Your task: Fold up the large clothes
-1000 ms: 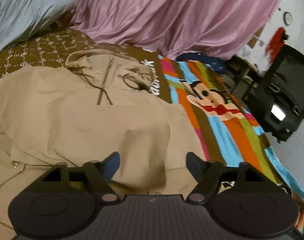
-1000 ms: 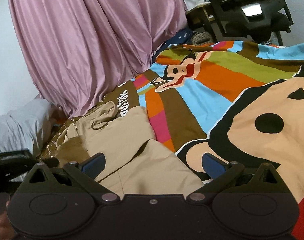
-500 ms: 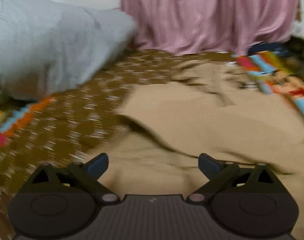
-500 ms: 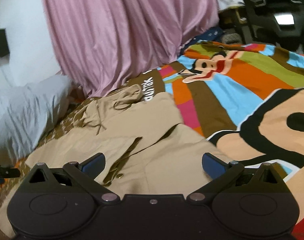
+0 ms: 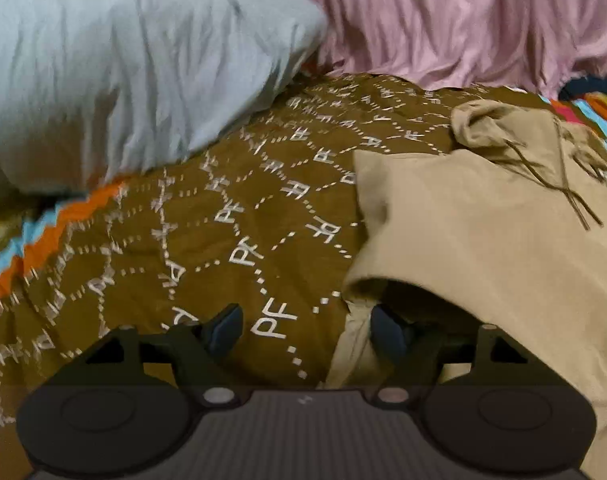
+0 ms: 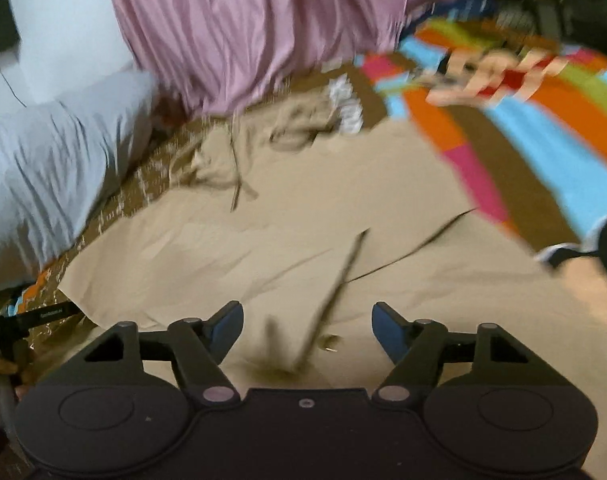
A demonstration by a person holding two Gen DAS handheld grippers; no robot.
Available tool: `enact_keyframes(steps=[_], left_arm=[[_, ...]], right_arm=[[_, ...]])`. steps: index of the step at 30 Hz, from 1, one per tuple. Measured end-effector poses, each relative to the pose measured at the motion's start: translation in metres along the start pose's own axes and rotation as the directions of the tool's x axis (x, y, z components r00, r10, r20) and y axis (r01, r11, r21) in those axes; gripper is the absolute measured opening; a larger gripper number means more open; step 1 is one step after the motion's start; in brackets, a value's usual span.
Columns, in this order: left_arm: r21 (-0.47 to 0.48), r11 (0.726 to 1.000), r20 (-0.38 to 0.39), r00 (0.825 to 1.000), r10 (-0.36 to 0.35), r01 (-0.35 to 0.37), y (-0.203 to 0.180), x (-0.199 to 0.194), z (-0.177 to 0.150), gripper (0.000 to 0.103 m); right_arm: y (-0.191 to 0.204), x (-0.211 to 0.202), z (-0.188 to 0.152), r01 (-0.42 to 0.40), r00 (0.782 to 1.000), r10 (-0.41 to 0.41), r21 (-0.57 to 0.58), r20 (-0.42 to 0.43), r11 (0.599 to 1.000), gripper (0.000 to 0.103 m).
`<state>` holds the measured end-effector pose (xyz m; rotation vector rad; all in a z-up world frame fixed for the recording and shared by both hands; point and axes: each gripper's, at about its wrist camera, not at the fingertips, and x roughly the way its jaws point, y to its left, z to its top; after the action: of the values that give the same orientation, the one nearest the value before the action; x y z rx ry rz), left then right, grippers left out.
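Toward the bed's pillow end: tan hooded jacket (image 5: pixel 483 240) lies flat, hood at the curtain | left gripper (image 5: pixel 305 330) jaws part-open, closing, empty, one finger under the jacket's side fold (nearer) | right gripper (image 6: pixel 307 326) jaws part-open, closing, empty, over its middle.

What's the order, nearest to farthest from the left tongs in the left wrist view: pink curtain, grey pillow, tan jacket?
1. Tan jacket, right, its edge at the left tongs.
2. Grey pillow, upper left.
3. Pink curtain, behind, top right.
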<state>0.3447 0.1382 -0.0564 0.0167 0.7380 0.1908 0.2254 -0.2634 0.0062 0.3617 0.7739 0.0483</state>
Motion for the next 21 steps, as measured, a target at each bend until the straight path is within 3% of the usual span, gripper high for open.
enact_keyframes(steps=[3, 6, 9, 12, 15, 19, 21], left_arm=[[-0.116, 0.993, -0.008, 0.999, -0.039, 0.038, 0.018, 0.012, 0.004, 0.071], [-0.174, 0.984, -0.036, 0.999, -0.037, 0.03, 0.03, 0.022, 0.005, 0.07], [-0.182, 0.983, -0.072, 0.997, -0.034, 0.021, 0.033, 0.029, 0.002, 0.069], [-0.146, 0.989, -0.117, 0.993, -0.022, 0.004, 0.032, 0.028, 0.003, 0.07], [-0.12, 0.992, -0.171, 0.984, -0.046, 0.026, 0.038, 0.02, 0.001, 0.07], [-0.213, 0.97, -0.176, 0.972, -0.155, 0.116, 0.061, -0.003, -0.004, 0.074], [-0.274, 0.951, -0.13, 0.974, -0.187, 0.146, 0.071, -0.017, -0.005, 0.077]], right_arm=[[0.011, 0.04, 0.009, 0.038, 0.996, -0.035, 0.028, -0.079, 0.999, 0.051], [0.017, 0.056, 0.008, 0.082, 0.993, -0.078, 0.042, -0.09, 0.996, 0.042], [0.031, 0.052, 0.005, 0.12, 0.99, -0.126, -0.081, -0.066, 0.989, 0.019], [0.045, 0.038, 0.003, 0.168, 0.986, -0.166, -0.254, 0.029, 0.952, 0.005], [0.048, 0.029, 0.007, 0.24, 0.971, -0.221, -0.324, 0.095, 0.915, 0.002], [0.029, 0.032, 0.013, 0.292, 0.956, -0.27, -0.316, 0.113, 0.903, 0.002], [0.02, 0.034, 0.012, 0.278, 0.961, -0.262, -0.291, 0.094, 0.915, 0.012]])
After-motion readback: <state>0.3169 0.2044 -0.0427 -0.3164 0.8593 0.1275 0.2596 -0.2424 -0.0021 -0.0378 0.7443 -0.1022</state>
